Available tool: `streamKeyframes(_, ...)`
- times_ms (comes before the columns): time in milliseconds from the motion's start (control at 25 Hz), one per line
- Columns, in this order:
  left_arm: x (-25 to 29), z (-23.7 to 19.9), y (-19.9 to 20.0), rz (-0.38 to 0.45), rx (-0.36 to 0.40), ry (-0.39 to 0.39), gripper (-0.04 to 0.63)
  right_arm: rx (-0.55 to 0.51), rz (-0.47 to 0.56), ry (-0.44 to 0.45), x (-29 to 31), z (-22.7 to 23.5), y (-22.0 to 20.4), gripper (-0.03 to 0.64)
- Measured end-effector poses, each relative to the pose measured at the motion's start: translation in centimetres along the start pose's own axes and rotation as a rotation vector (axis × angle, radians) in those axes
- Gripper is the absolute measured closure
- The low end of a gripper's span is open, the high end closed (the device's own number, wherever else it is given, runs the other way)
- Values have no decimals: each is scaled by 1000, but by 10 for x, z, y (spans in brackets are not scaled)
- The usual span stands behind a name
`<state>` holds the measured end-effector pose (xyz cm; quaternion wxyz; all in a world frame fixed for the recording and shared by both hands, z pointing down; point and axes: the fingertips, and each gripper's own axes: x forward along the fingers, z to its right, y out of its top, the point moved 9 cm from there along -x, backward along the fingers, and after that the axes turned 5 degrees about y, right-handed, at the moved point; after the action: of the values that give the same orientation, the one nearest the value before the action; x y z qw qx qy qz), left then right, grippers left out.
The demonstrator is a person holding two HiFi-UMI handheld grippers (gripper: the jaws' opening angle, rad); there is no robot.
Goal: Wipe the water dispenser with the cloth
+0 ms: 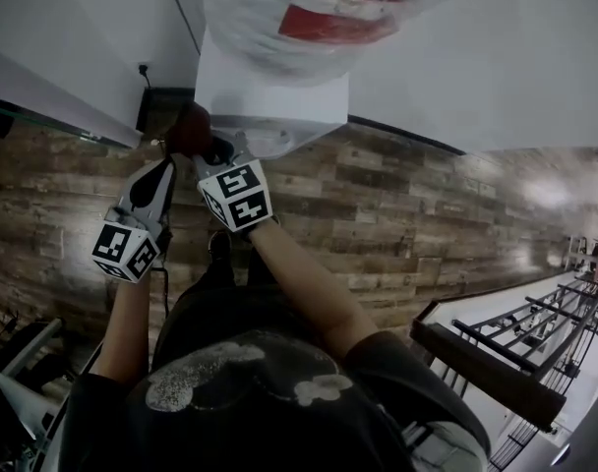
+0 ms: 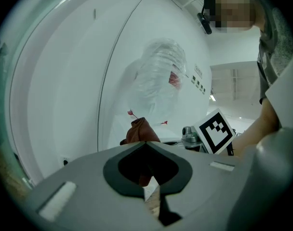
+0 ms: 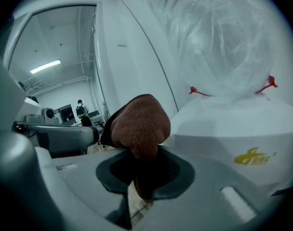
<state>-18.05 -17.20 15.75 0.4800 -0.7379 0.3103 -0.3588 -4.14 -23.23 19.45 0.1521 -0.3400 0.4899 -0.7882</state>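
In the head view, the left tool (image 1: 167, 165) and right tool (image 1: 210, 153) met at the cloth (image 1: 189, 129) beside the water dispenser (image 1: 269, 91). The left gripper view showed the left tool (image 2: 145, 142) pinching a cloth (image 2: 139, 130) corner. The right gripper view showed the right tool (image 3: 141, 150) clamping its bulk (image 3: 137, 124), near a yellow logo (image 3: 251, 157).

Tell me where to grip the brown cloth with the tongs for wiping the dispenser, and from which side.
Probably best to grip the brown cloth at its gathered lower end, coming from the side away from the water dispenser. Its rounded wad then bulges free past the tips to meet the white top, much as the right tongs hold it.
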Motion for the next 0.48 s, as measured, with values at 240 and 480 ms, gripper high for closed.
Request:
streamKeyframes(240, 17, 2, -2, -8, -12, 29, 588, 58, -1, -43, -17, 28, -5, 558)
streamKeyframes(480, 41, 19, -8, -44, -2, -15, 588, 117, 18, -114, -54, 57, -14, 558)
